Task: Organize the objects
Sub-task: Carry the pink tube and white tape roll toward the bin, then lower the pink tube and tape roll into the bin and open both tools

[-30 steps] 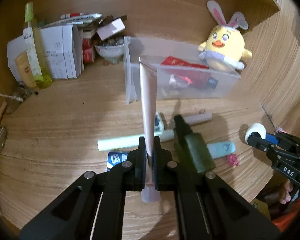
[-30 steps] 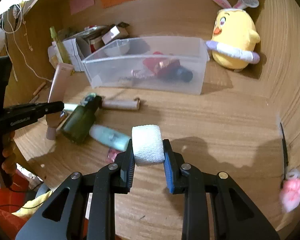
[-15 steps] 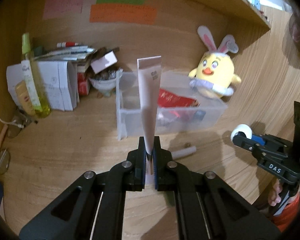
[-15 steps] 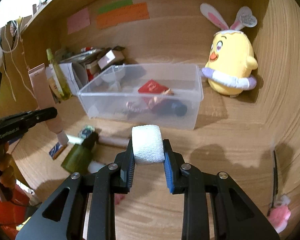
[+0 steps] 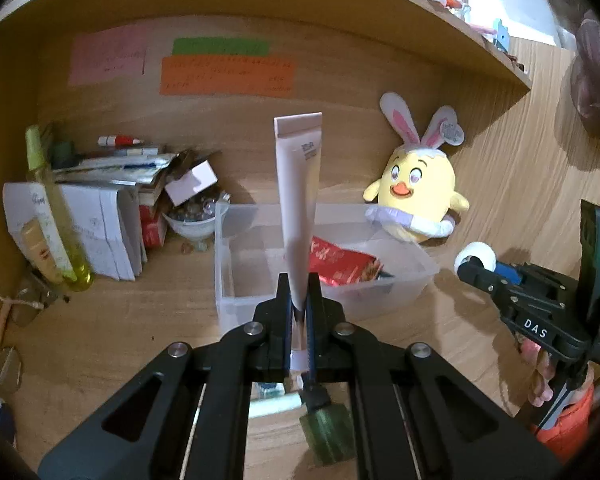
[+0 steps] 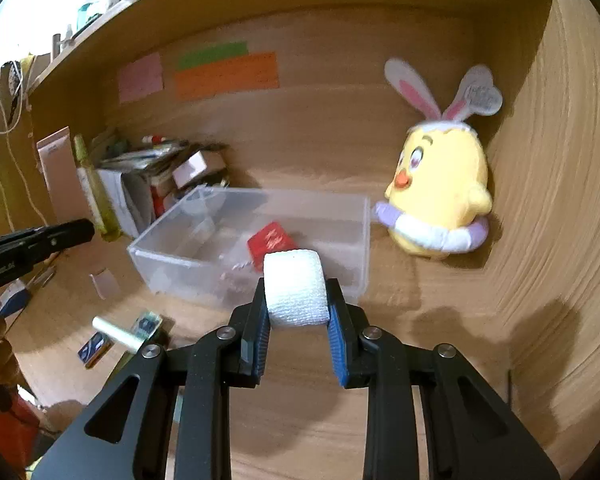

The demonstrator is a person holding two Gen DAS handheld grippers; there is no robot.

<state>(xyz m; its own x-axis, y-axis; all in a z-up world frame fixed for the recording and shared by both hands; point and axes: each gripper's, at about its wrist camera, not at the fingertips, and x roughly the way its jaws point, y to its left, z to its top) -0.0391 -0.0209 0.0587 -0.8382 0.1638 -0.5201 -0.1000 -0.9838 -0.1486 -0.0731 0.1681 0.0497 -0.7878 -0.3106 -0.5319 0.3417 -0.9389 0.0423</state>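
the left tool (image 5: pixel 298 300) was clenched on the lower end of a pale pink cosmetic tube (image 5: pixel 299 184), which stood upright between its jaws with the crimped flat end uppermost. the tube was held above the desk (image 5: pixel 100 320), in front of the near wall of a clear plastic bin (image 5: pixel 236 304). inside the bin lay a red packet (image 5: pixel 340 264). the right tool (image 6: pixel 296 308) was clamped on a white roll of gauze bandage (image 6: pixel 296 288), gripping it by its two flat sides, raised off the desk and just before the bin's near wall in the right wrist view. a yellow chick plush with bunny ears (image 5: pixel 418 196) sat to the right of the bin against the back wall. on the desk below the left tool lay a dark green bottle (image 5: pixel 328 432) and a pale mint tube (image 5: pixel 274 406), side by side. to the left stood a tall yellow-green bottle (image 5: pixel 56 216) beside stacked white boxes (image 5: pixel 100 224).
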